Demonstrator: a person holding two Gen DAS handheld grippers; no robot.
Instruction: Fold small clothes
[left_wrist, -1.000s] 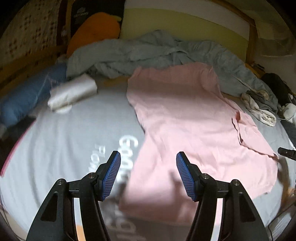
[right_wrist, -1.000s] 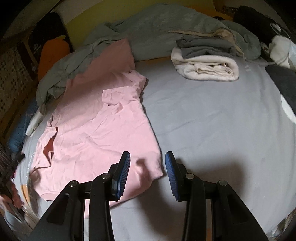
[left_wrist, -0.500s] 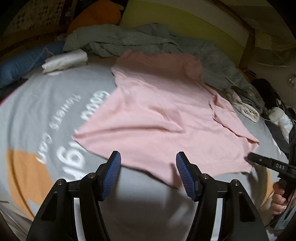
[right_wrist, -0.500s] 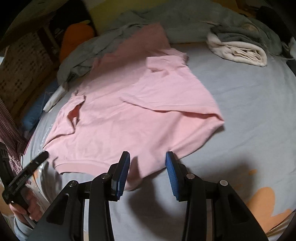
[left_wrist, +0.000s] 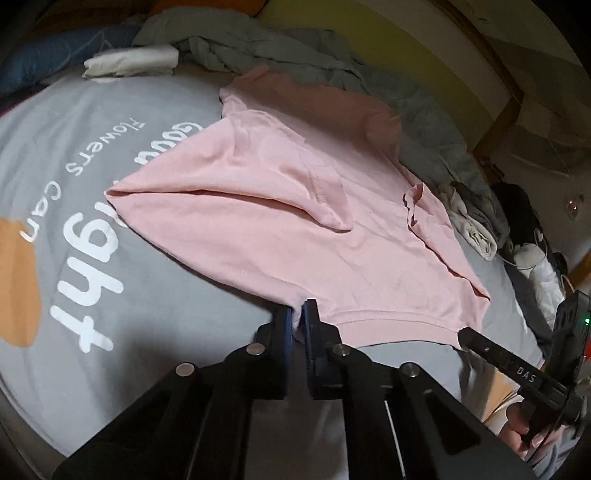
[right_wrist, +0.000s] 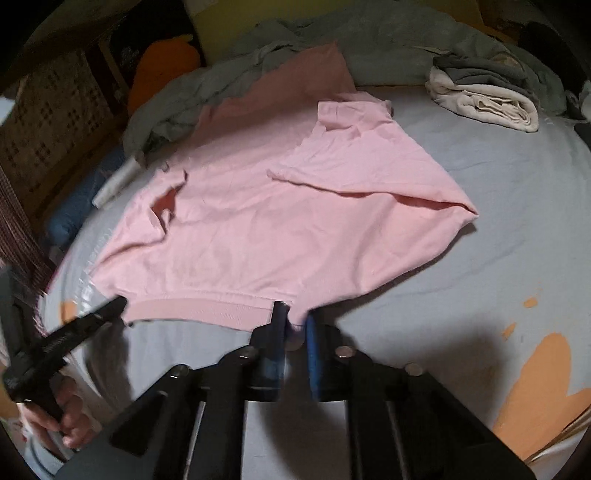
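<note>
Pink shirt lay spread on the grey bed sheet, gripped at both near hem corners.

The left gripper was clenched on the hem corner at the near left of the shirt, and the right gripper was clenched on the opposite near corner. One side of the shirt was folded over its middle. A grey blanket lay bunched on the far side, with folded cream and grey clothes near its right end.

A home bedroom: printed bedsheet, rumpled blanket, pillow
</note>
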